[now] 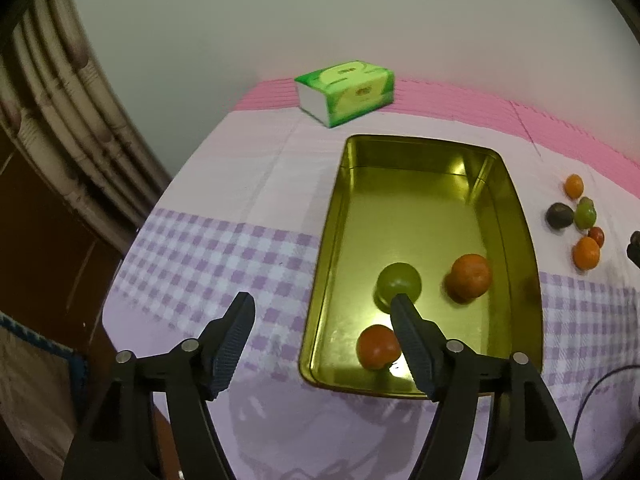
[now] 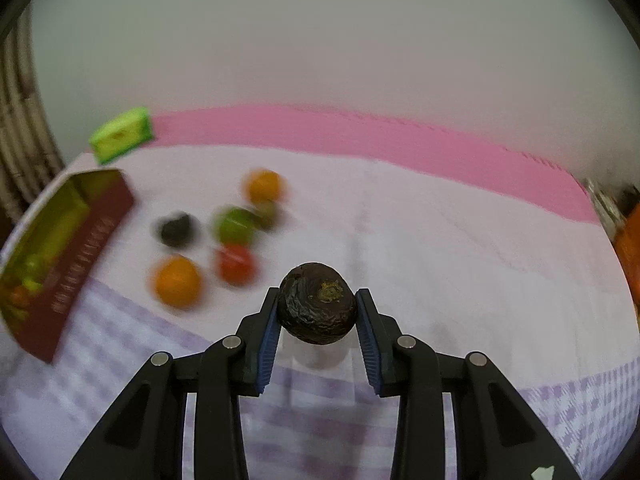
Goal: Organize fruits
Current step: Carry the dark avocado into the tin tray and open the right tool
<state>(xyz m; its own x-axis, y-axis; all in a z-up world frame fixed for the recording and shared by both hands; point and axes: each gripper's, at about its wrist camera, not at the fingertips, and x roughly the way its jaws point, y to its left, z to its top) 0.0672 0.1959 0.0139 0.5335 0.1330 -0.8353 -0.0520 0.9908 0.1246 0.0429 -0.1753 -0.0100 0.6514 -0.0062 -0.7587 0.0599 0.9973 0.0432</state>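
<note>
**Fruits: three in the tin, one dark fruit in the grip**

Fruits are split between two places. Starting at the left, the left gripper (image 1: 322,300) stands with its jaws wide apart and nothing between them. Its left finger hangs over the lilac checked cloth (image 1: 208,248), while its right finger tip overlaps the shallow gold metal tin (image 1: 516,216). In that tin lie a round green fruit (image 1: 400,282) just beyond the right fingertip, a small red-orange fruit (image 1: 376,346) just left of that finger, and a round orange fruit (image 1: 469,278) further to its right. A green tissue pack (image 1: 346,92) sits beyond the tin's far end.

Right of the tin, a loose cluster of fruit (image 1: 580,220) waits on the cloth: orange, green, red and one dark piece. In the right wrist view they are blurred and lie ahead and to the left of the fingers.

Furthest right, the right gripper (image 2: 317,312) is clamped on a wrinkled dark brown round fruit (image 2: 318,306), held near the fingertips with its stem scar facing the camera and clear of the cloth.

The step in hand looks like carrying this fruit to the tin. To do it well, keep the squeeze steady, since the fruit is round and held near the tips; cross above the cluster without brushing it; lower into a bare part of the tin away from the three fruits; release only when it rests on the floor, so it does not roll.
</note>
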